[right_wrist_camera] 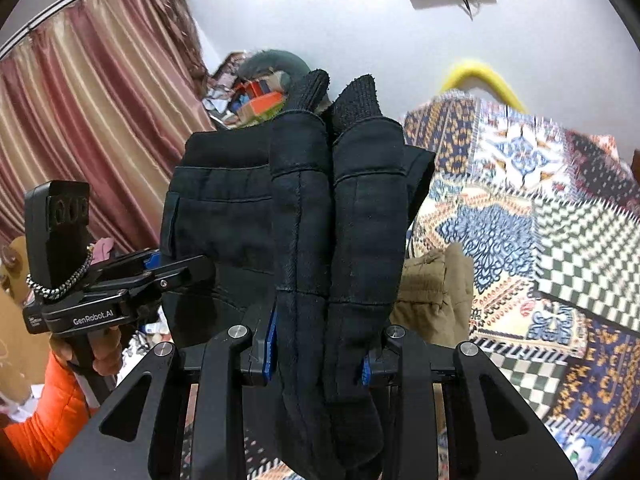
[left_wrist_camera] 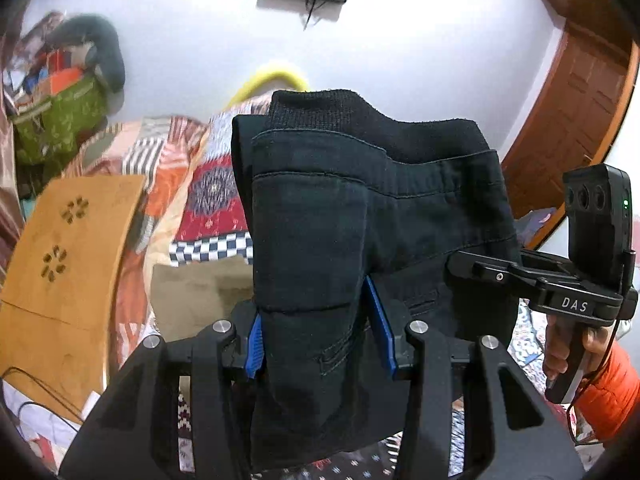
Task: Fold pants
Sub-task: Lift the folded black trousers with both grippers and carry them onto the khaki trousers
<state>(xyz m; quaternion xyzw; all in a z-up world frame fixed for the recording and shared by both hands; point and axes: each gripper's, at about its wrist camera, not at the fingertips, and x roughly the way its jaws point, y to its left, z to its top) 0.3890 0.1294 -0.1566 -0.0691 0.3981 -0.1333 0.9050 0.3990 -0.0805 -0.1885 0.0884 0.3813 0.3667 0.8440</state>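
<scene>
Black pants [left_wrist_camera: 340, 200], folded into a thick bundle, hang in the air above the bed, held from both sides. In the left wrist view my left gripper [left_wrist_camera: 316, 332] is shut on one folded edge, with its blue pads [left_wrist_camera: 254, 344] pressing the cloth. My right gripper [left_wrist_camera: 464, 266] reaches in from the right, and its tips disappear behind the pants. In the right wrist view the pants [right_wrist_camera: 300, 200] show two ribbed cuffs on top, and my right gripper [right_wrist_camera: 320, 356] is shut on the stacked legs. My left gripper [right_wrist_camera: 188, 270] enters from the left, held by a hand in an orange sleeve [right_wrist_camera: 48, 420].
A patchwork bedspread [right_wrist_camera: 520, 208] lies below, with a khaki garment [right_wrist_camera: 432, 292] on it. A wooden lap table [left_wrist_camera: 68, 248] sits at the left, a green bag [left_wrist_camera: 56, 120] and clutter behind it. Striped curtains [right_wrist_camera: 80, 120] hang at the left and a wooden door [left_wrist_camera: 572, 100] stands at the right.
</scene>
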